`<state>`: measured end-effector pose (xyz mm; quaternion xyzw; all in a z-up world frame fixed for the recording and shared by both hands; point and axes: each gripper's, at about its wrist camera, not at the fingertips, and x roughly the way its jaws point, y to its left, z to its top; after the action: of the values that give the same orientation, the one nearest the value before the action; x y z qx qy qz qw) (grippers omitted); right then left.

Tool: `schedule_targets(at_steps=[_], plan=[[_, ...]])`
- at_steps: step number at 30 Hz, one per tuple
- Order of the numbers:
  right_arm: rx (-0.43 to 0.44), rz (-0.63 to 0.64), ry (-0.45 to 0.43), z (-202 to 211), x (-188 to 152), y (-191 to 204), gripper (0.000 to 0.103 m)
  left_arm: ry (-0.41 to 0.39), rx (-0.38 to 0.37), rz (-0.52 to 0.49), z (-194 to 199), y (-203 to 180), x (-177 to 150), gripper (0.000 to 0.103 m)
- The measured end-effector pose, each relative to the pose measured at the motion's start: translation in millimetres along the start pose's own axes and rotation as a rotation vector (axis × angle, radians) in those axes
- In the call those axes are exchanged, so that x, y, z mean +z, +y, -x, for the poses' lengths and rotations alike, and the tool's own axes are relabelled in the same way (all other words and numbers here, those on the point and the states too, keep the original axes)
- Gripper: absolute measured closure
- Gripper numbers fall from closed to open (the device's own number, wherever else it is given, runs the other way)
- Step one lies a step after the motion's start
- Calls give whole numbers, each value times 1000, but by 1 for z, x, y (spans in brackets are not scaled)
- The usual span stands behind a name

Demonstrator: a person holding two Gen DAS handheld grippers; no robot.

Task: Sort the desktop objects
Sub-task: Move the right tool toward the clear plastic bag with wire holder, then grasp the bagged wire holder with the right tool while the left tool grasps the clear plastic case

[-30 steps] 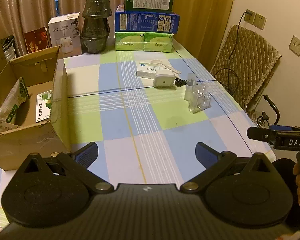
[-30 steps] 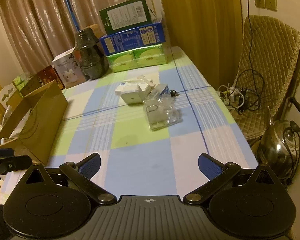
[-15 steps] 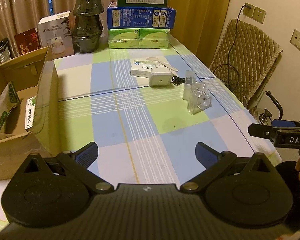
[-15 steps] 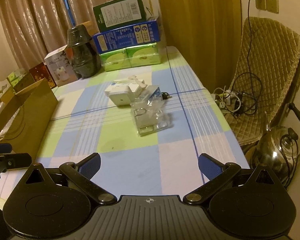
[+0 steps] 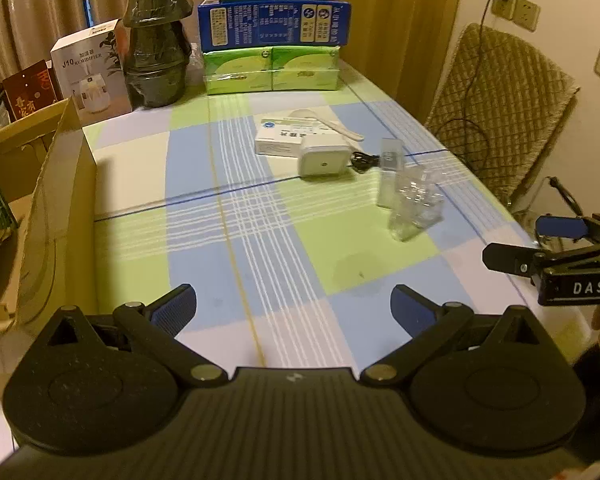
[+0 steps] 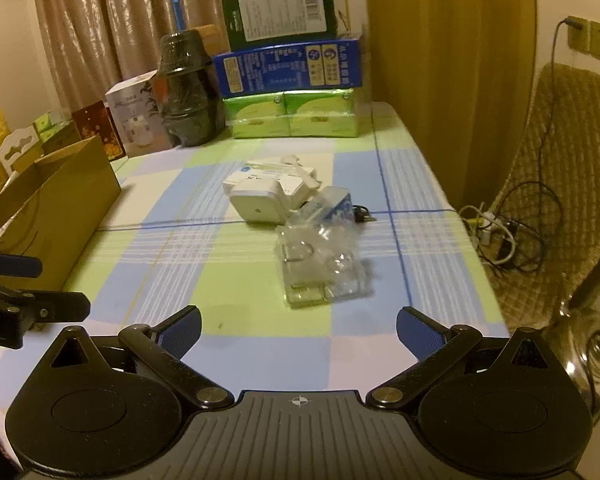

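Left hand-held gripper (image 5: 293, 306) and right hand-held gripper (image 6: 299, 328) both hover spread wide and empty above bare checkered bench (image 5: 236, 240). Ahead of them, mid-bench, lie a clear plastic package (image 6: 320, 268), a white adapter (image 6: 258, 202) and a white box (image 5: 282, 140). An open cardboard box (image 5: 56, 208) stands at the left edge.
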<state>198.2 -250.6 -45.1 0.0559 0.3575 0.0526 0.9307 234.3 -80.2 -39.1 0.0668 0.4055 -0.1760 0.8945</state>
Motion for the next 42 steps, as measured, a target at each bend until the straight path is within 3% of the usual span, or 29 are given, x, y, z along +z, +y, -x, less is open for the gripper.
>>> schedule_targets(at_steps=[20,33,42], plan=[[3,156,4,-106,11,-14,3,-5,-41,34,-91,8,29,2],[-2,128,61,-122,13,-26,36,-3,-83,27,-115,-1,33,5],[-86,65,20,-104,15,-40,38,-7,-105,3,-121,-14,40,6]])
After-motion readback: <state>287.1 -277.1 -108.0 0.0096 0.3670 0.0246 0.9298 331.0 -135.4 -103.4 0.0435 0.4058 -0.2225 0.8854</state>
